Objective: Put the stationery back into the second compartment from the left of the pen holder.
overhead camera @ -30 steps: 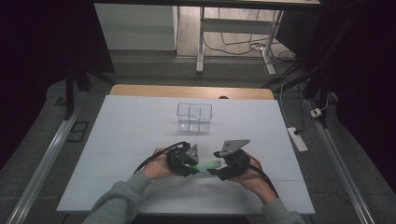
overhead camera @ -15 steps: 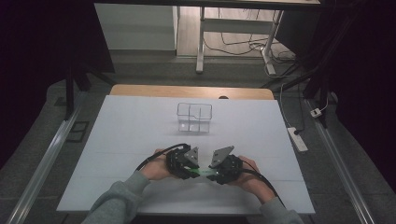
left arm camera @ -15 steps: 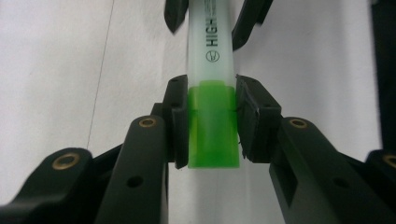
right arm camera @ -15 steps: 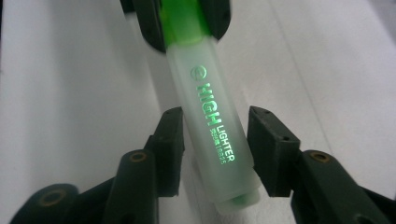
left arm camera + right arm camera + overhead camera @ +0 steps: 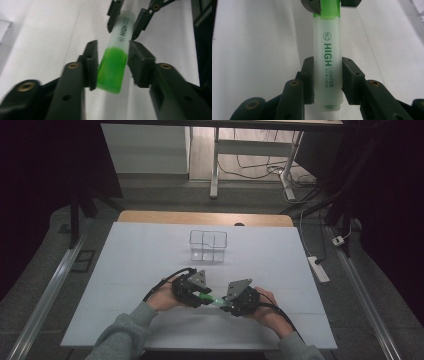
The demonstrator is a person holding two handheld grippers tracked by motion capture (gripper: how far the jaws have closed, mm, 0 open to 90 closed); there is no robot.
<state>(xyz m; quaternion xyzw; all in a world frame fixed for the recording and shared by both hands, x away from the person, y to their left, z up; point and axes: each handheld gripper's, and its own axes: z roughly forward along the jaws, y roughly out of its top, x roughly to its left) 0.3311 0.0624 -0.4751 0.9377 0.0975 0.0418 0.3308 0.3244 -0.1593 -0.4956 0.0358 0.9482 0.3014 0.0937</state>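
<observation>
Now held level just above the near middle of the white bench (image 5: 150,270), between both hands: a green highlighter (image 5: 212,299). Right gripper (image 5: 324,82) jaws just closed tight on its pale barrel; left gripper (image 5: 111,66) jaws just eased apart around the green cap, right pad slightly clear. Farther off, a clear box (image 5: 208,245).

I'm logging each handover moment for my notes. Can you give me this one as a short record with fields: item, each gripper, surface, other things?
item: green highlighter, held above the table between both grippers
right gripper: shut on the pale barrel
left gripper: jaws just opened; a gap shows beside the green cap end
surface: white table
other things: clear compartment box farther back, apart from the hands
</observation>
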